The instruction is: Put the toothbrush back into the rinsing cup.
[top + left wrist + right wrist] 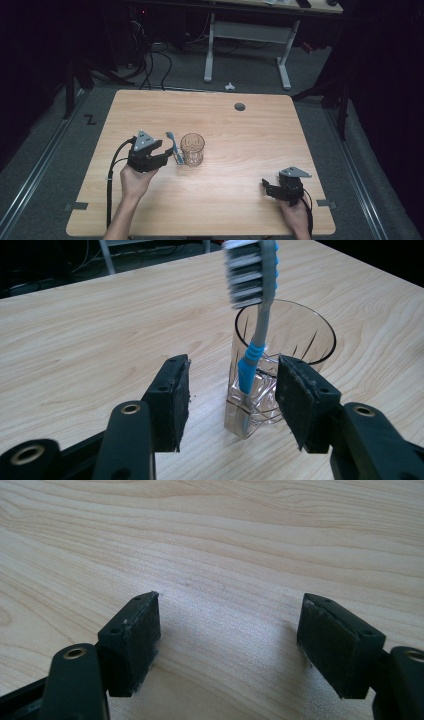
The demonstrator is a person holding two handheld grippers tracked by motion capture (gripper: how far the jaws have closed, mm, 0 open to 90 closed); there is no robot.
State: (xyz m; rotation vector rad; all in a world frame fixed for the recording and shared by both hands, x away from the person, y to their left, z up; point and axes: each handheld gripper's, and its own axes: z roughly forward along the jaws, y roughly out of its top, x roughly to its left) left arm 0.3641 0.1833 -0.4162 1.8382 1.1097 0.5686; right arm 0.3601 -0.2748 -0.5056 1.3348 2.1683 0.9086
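One toothbrush (251, 292), one glass (285, 347) (clear, faceted), one table (250, 150), two tongs.

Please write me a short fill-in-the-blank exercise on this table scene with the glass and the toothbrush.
1. The toothbrush leans against the outside of the clear ____.
2. Its bristles point ____.
3. The left gripper has its jaws ____, pads clear of the brush.
4. Between the right gripper jaws lies only bare ____.

Missing words: glass; up; open; table
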